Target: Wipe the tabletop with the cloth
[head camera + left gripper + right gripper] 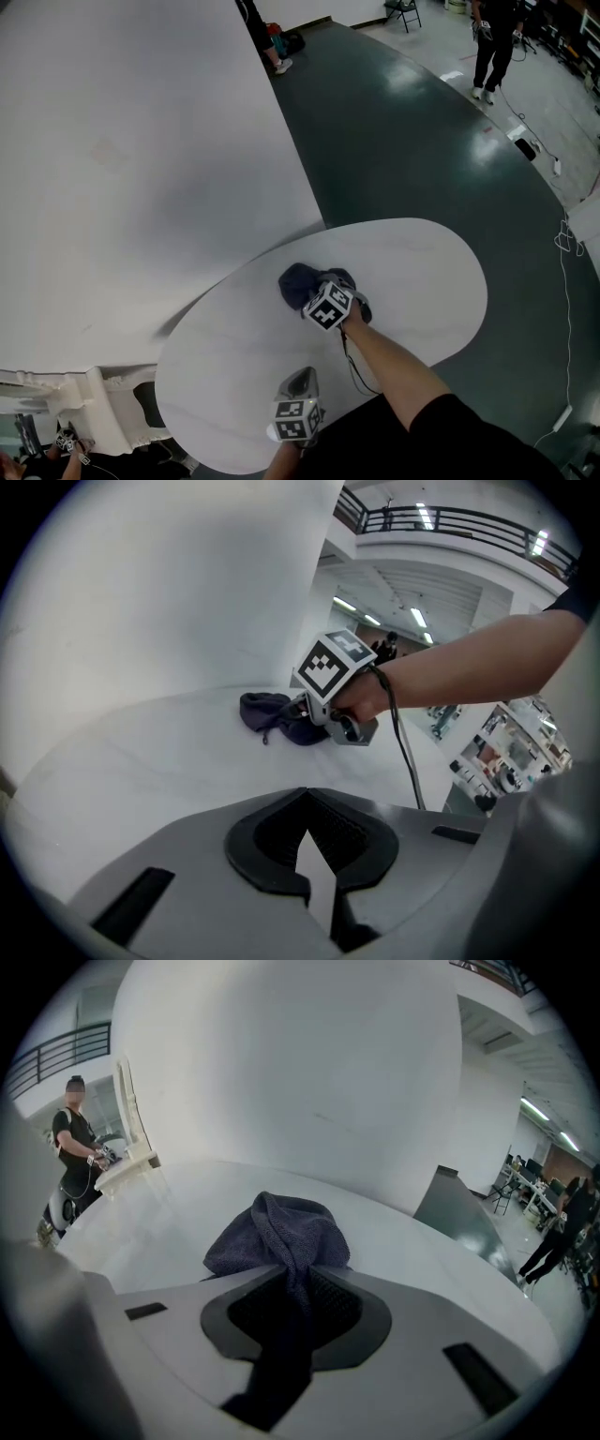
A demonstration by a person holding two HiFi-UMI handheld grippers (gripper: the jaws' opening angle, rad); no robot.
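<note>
Cloth (296, 283) sits bunched and dark near the middle of the tabletop (412, 281), pinched in my right tongs (298, 1277), jaws clamped on one fold. Left tongs (306, 799) closed on nothing, over the table's near edge. Risk: only a small fold is gripped, so a hard wipe could drag it free. A bunched wad also covers little surface.
</note>
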